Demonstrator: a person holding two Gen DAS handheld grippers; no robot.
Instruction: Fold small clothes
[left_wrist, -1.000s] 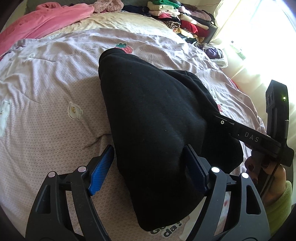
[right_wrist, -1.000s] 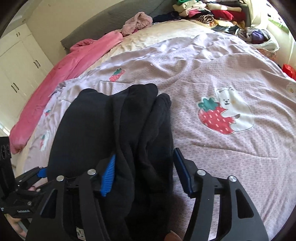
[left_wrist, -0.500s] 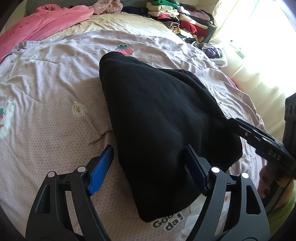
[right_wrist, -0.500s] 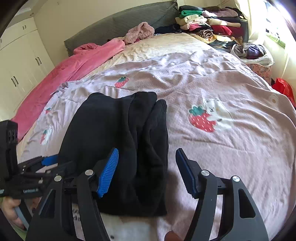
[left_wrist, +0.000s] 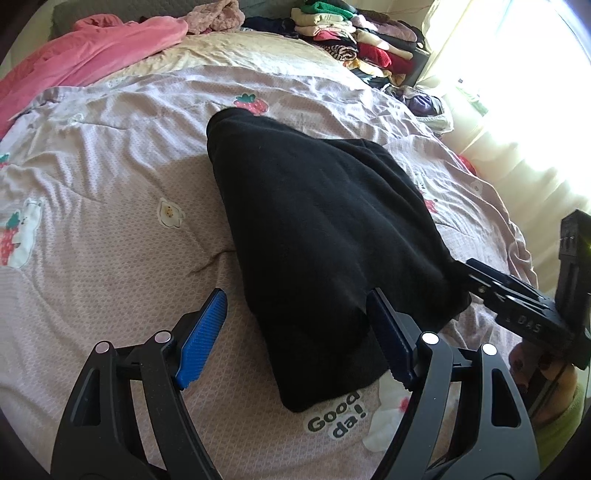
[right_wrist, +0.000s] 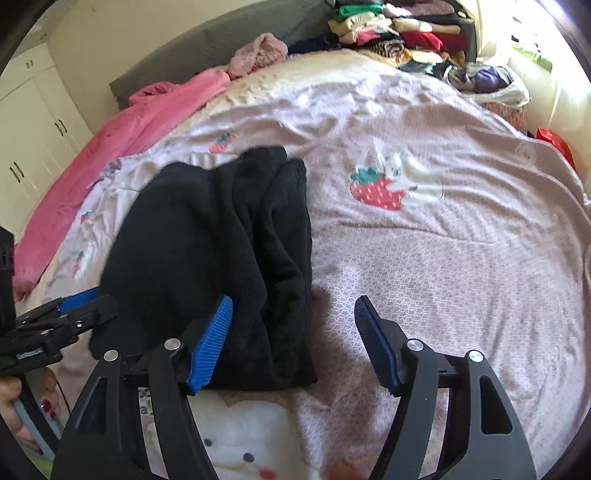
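While the black garment (left_wrist: 325, 236) lay folded on the quilt (left_wrist: 110, 236), its long axis ran away from both cameras toward the head of the bed, narrow end far, broad end near. The left gripper (left_wrist: 295, 332) stood spread, pinching nothing; the garment's near left corner sat between its pads, apparently untouched. The right gripper (right_wrist: 293, 339) had just been opening, its jaws wide and empty; the garment's right edge lay by its left pad (right_wrist: 210, 343), bare quilt under the rest of the gap. Judged: the left gripper was nearer the cloth's bulk, the right offset to the garment's right side. A pink blanket (left_wrist: 92, 51) lay far left, stacked clothes (left_wrist: 354, 40) at the far right corner, both well apart. Nothing obstructed the garment; each gripper flanked it near the other's view edge.
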